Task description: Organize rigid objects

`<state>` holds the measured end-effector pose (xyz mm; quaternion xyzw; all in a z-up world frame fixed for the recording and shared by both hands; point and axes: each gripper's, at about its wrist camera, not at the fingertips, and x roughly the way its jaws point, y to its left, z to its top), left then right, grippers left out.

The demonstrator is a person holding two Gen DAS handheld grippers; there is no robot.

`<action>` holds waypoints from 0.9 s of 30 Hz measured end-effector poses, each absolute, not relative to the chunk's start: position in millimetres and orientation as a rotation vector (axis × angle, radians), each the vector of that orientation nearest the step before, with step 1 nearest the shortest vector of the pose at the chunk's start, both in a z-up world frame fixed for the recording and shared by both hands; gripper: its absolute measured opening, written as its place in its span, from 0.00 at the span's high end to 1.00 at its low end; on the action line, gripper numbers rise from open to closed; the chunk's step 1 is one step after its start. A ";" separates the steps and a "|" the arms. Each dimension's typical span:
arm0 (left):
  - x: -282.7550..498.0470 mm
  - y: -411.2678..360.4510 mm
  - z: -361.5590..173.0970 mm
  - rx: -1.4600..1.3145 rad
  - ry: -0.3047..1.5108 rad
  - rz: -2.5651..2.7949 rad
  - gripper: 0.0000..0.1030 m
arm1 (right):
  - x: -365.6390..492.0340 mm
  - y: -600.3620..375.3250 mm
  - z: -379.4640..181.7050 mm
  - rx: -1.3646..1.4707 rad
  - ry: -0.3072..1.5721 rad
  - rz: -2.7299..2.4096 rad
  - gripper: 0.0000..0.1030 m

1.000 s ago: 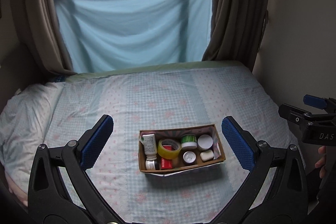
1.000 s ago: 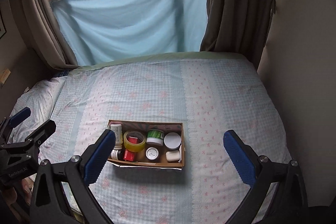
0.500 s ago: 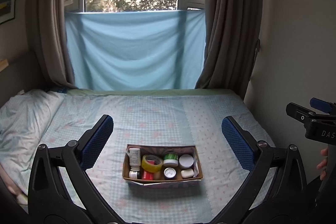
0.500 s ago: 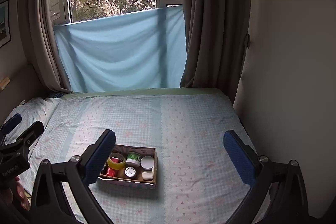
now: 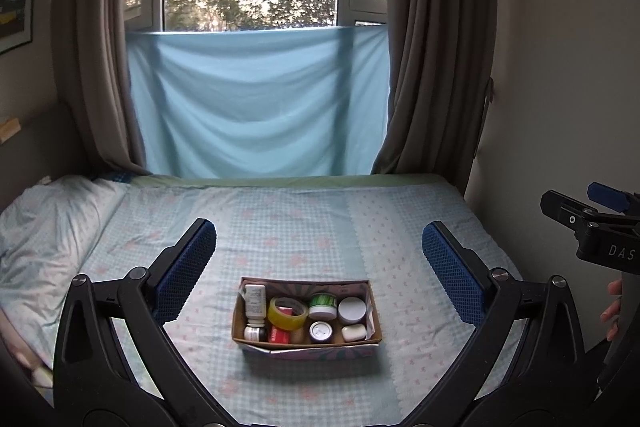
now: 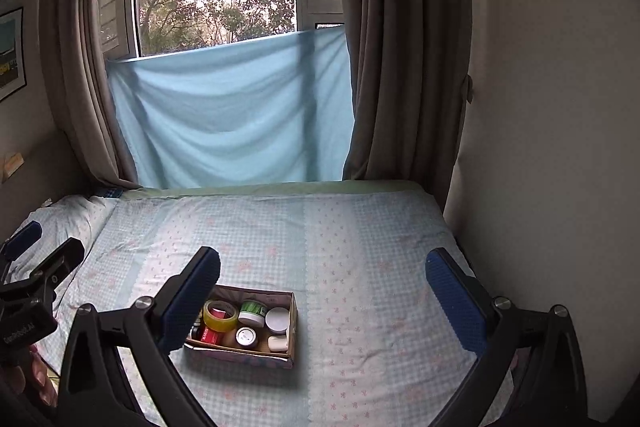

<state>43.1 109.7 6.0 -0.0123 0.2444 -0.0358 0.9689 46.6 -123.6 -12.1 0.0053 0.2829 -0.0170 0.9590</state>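
The box (image 5: pixel 306 346) is brown cardboard, matt, with printed paper on its outside. In it, the roll of tape (image 5: pixel 287 313) is glossy yellow plastic, and the white jar (image 5: pixel 352 309) looks like smooth plastic. The bedsheet (image 5: pixel 304 227) is soft printed cloth, slightly creased. The left gripper (image 5: pixel 320 267) has black matt plastic arms, small shiny metal bolts, and fingers (image 5: pixel 186 269) padded with rough, dimpled blue rubber. The curtains (image 6: pixel 404 47) are heavy matt cloth.

My left gripper (image 5: pixel 320 263) held level, jaws spread wide, empty; right gripper (image 6: pixel 322 291) same, alongside, fingers gaping.
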 end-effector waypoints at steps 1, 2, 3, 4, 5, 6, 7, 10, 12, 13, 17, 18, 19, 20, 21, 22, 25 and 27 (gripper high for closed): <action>43.0 110.3 5.7 -0.026 0.494 -0.071 0.00 | 46.8 -123.3 -12.5 0.010 0.574 -0.032 0.01; 42.6 110.5 5.9 -0.029 0.494 -0.070 0.00 | 46.9 -123.0 -12.8 0.009 0.575 -0.030 0.01; 42.3 110.9 5.9 -0.031 0.495 -0.069 0.00 | 47.3 -123.3 -13.2 0.011 0.577 -0.026 0.01; 42.3 111.4 5.7 -0.032 0.496 -0.068 0.00 | 47.4 -123.4 -13.3 0.013 0.579 -0.023 0.01; 42.2 111.6 5.9 -0.032 0.496 -0.067 0.00 | 46.8 -124.5 -13.1 0.015 0.578 -0.021 0.01; 42.3 111.2 5.8 -0.032 0.496 -0.067 0.00 | 46.5 -124.1 -12.9 0.014 0.576 -0.021 0.01; 42.2 111.3 5.8 -0.032 0.496 -0.066 0.00 | 46.1 -123.6 -12.4 0.012 0.575 -0.021 0.01; 40.2 111.8 5.5 -0.032 0.493 -0.067 0.00 | 45.5 -123.2 -11.4 0.011 0.571 -0.020 0.01; 39.5 111.6 5.1 -0.029 0.494 -0.067 0.00 | 45.4 -123.0 -10.6 0.011 0.566 -0.019 0.01; 38.6 111.5 5.2 -0.027 0.494 -0.067 0.00 | 45.2 -122.7 -10.4 0.012 0.564 -0.018 0.01; 36.4 109.6 4.5 -0.026 0.490 -0.068 0.00 | 43.8 -121.9 -10.6 0.012 0.560 -0.017 0.01; 35.7 109.6 4.2 -0.027 0.490 -0.069 0.00 | 43.5 -121.9 -10.7 0.013 0.561 -0.017 0.01; 35.4 109.5 3.9 -0.028 0.491 -0.073 0.00 | 43.7 -121.9 -10.8 0.014 0.562 -0.017 0.01; 35.5 109.6 3.8 -0.032 0.494 -0.081 0.00 | 44.4 -121.8 -10.9 0.015 0.567 -0.016 0.01; 35.8 109.8 3.0 -0.036 0.496 -0.085 0.00 | 45.0 -121.7 -11.1 0.020 0.570 -0.013 0.01; 35.9 109.9 2.4 -0.038 0.499 -0.082 0.00 | 45.3 -121.9 -11.2 0.024 0.570 -0.012 0.01; 37.1 109.8 0.6 -0.030 0.508 -0.067 0.00 | 46.1 -122.9 -10.8 0.029 0.571 -0.011 0.01; 37.4 110.4 1.5 -0.032 0.507 -0.062 0.00 | 46.4 -123.0 -10.3 0.026 0.567 -0.012 0.01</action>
